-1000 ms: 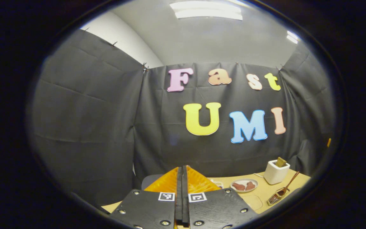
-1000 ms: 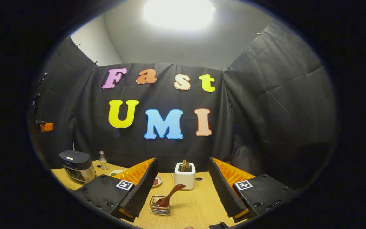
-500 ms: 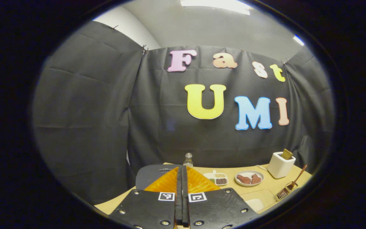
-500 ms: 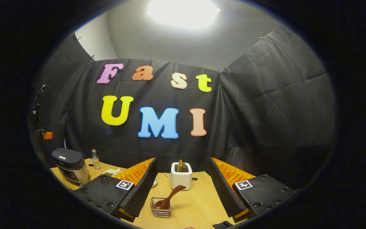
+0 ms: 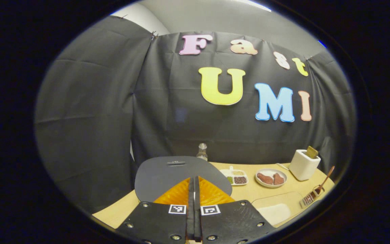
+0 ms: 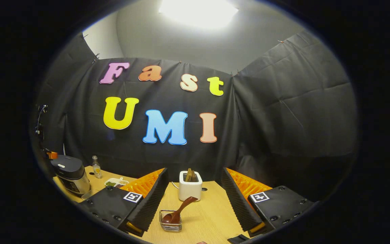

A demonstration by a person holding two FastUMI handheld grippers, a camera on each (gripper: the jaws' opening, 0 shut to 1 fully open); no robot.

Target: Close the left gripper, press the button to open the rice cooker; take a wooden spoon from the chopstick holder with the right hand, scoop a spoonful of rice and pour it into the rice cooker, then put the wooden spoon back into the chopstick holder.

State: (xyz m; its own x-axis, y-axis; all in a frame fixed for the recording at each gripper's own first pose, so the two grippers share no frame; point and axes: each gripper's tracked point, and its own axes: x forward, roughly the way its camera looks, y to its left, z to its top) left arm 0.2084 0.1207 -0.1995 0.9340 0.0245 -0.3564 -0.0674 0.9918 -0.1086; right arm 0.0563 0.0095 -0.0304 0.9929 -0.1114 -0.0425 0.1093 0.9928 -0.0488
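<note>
The rice cooker (image 5: 178,171) has a dark grey lid that lies just beyond the tips of my left gripper (image 5: 194,179), which is shut with nothing between its fingers. In the right gripper view the closed rice cooker (image 6: 69,173) stands at the far left of the table. A brown wooden spoon (image 6: 180,208) leans in a small wire chopstick holder (image 6: 170,223), low between the fingers of my open right gripper (image 6: 194,171) and a little ahead. The same wire chopstick holder (image 5: 309,199) and wooden spoon (image 5: 324,179) sit far right in the left gripper view. A clear rice container (image 5: 276,210) rests near the cooker.
On the wooden table (image 6: 208,217) stand a white toaster (image 6: 190,186) holding toast, a small bottle (image 6: 96,166) and a divided dish of grains (image 6: 115,183). In the left gripper view a plate of meat (image 5: 271,178) lies beside the toaster (image 5: 304,165).
The left gripper has dipped toward the table, so the cooker lid has risen into its view. The right gripper has drifted slightly rightward and stays open.
</note>
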